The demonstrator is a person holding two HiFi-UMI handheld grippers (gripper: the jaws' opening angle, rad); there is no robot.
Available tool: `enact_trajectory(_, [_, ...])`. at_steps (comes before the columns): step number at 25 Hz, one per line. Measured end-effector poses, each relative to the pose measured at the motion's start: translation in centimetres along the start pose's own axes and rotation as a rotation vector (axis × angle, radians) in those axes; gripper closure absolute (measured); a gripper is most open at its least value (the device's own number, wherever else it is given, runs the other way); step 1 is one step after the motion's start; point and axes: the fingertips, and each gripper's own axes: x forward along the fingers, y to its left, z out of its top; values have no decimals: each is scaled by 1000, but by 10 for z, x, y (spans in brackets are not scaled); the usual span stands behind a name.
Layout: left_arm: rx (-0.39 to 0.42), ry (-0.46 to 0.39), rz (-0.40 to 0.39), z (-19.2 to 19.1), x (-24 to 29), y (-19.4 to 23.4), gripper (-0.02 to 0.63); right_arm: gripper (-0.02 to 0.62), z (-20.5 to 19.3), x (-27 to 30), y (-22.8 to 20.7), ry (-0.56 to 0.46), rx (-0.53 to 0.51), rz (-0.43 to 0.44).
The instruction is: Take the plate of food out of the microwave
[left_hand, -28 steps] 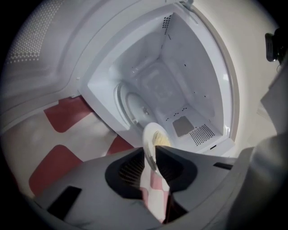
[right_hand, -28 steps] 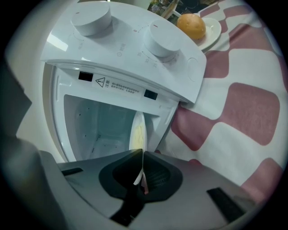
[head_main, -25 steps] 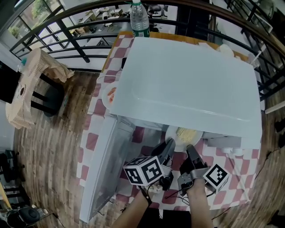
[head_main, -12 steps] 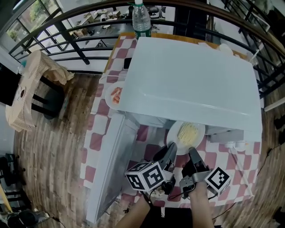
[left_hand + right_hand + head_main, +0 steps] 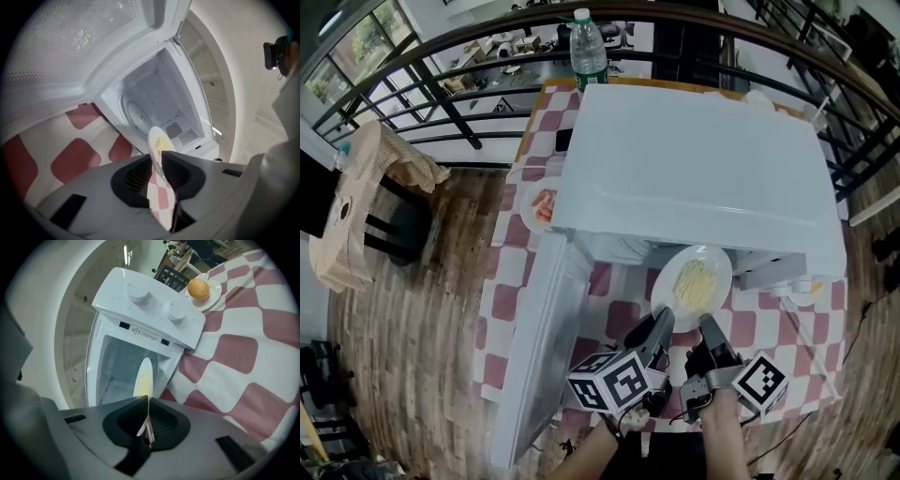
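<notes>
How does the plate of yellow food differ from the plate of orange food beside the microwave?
The plate of yellow food is in front of the open microwave; the plate of orange food is half hidden by its top. The right tool grips the first plate's rim; the second lies untouched on the checked cloth. Both are white.

left gripper (image 5: 664,319): grey jaws, black-white marker cube (image 5: 617,382) | right gripper (image 5: 708,324): same, seemingly cabled

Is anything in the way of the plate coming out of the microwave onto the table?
Nothing I can see. The plate is mostly out of the microwave, above bare checkered tablecloth. The open door stands off to the left, not across its path.
</notes>
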Motion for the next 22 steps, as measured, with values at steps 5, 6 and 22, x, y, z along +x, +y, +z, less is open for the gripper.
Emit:
enact_trajectory(5, [4,-6,-4,-7,-8,-4,512,571,-3,-10,-2,-4,0,3])
enact_trajectory(6, [10,-8,-3,-8,-9,-6,512,571,-3,-12,-2,-4,4,6])
enact_trajectory(22, [27,-108,40,-66,-67,-39,511,572,-25,-88,-16,55,-4,56])
